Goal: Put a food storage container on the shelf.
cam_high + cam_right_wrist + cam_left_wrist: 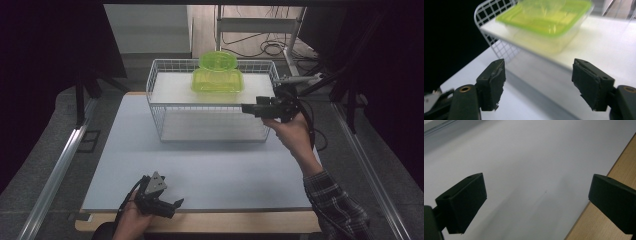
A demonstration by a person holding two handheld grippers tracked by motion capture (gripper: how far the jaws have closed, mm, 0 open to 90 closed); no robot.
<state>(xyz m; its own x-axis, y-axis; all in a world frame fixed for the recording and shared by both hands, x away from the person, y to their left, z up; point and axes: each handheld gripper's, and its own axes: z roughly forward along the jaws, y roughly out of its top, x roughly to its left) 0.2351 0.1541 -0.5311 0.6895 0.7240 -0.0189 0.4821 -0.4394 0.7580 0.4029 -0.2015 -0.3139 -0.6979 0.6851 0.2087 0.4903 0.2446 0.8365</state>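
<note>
A clear box with a lime-green lid (217, 80) rests on the upper white shelf of a white wire basket rack (210, 107) at the back of the table. A round green container (218, 60) stands right behind it. My right gripper (245, 107) is at the rack's right side and points left, toward the wire front. In the right gripper view its jaws (537, 75) stand open with nothing between them, and the green-lidded box (544, 20) lies ahead, slightly blurred. My left gripper (177, 205) rests near the table's front edge, open and holding nothing (536, 187).
A pale mat (200, 170) covers the table, and a wooden strip (626, 160) runs along its front edge. The rack's lower shelf (210, 127) is bare. Dark curtains flank the table, and metal rails, cables and a stand lie beyond it.
</note>
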